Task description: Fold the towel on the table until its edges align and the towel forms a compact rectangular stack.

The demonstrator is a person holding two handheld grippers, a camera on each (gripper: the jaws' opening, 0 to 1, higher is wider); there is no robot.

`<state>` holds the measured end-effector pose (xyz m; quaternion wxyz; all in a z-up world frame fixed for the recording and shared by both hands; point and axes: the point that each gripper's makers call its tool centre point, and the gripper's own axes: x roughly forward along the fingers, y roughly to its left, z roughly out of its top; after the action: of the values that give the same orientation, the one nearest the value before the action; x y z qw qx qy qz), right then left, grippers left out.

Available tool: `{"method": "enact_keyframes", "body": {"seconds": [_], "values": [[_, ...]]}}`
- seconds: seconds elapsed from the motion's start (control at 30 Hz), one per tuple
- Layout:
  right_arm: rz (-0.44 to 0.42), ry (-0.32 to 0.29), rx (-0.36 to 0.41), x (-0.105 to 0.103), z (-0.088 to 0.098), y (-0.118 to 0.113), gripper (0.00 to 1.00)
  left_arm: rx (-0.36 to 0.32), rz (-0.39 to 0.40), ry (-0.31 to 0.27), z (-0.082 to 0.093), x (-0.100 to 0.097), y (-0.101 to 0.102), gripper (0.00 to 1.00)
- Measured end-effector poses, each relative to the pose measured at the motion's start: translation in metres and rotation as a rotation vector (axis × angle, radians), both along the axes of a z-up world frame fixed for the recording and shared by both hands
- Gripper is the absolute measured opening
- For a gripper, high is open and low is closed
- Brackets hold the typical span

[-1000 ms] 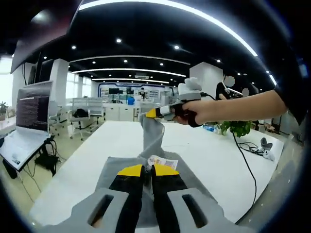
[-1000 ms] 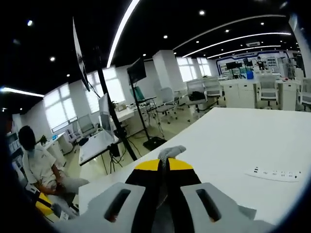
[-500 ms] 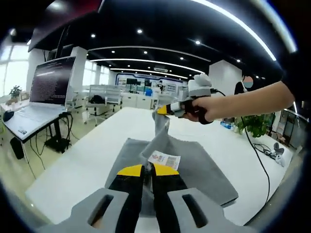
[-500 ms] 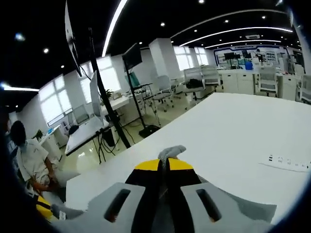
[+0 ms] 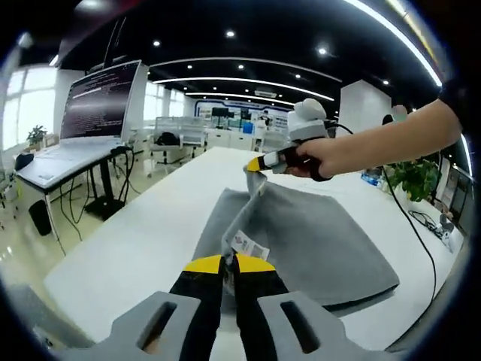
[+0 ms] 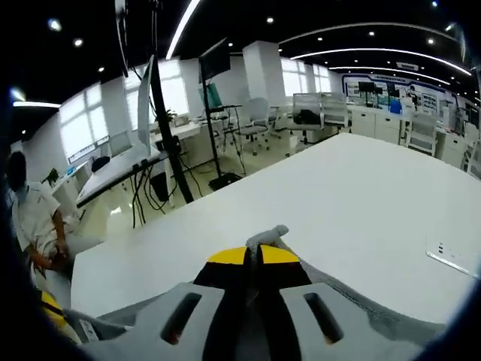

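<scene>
While both grippers pinch cloth:
Left gripper [image 5: 228, 263]: clenched on towel [image 5: 316, 241] edge beside its label [image 5: 249, 244].
Right gripper [image 6: 253, 256]: clenched on a corner, 1 o'clock.
Towel: on white table [image 5: 143, 233].

Towel [image 5: 316, 241] lower, flatter; right tool [image 5: 255, 163] down.
</scene>
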<state>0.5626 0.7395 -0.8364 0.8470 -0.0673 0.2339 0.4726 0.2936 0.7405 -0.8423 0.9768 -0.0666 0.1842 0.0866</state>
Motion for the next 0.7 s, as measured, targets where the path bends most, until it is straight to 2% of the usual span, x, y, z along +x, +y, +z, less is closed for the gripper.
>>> {"method": "enact_keyframes", "body": {"seconds": [0.03,0.07,0.17,0.37,0.4,0.57,0.67,0.7], "values": [[0.017,-0.044,-0.054,0.003,-0.004,-0.001,0.02,-0.005,0.009,0.007,-0.003,0.0,0.001,0.05],[0.025,-0.062,-0.065,0.003,-0.005,0.001,0.02,-0.007,0.014,0.009,-0.005,0.0,0.001,0.05],[0.022,-0.049,-0.049,0.001,-0.009,0.008,0.03,0.034,0.011,0.039,-0.013,0.001,0.001,0.05],[0.023,-0.055,-0.053,0.003,-0.016,0.015,0.02,0.025,0.033,0.053,-0.019,-0.001,0.004,0.05],[0.027,-0.071,-0.055,0.005,-0.016,0.017,0.0,0.023,0.036,0.055,-0.02,-0.001,0.005,0.05],[0.048,-0.065,-0.043,0.003,-0.013,0.024,0.0,-0.013,0.057,0.082,-0.034,-0.006,0.009,0.05],[0.053,-0.066,-0.033,0.001,-0.011,0.025,0.0,0.013,0.113,0.09,-0.034,-0.011,0.021,0.01],[0.056,-0.062,-0.029,0.001,-0.011,0.026,0.0,0.007,0.131,0.079,-0.033,-0.012,0.025,0.03]]}}
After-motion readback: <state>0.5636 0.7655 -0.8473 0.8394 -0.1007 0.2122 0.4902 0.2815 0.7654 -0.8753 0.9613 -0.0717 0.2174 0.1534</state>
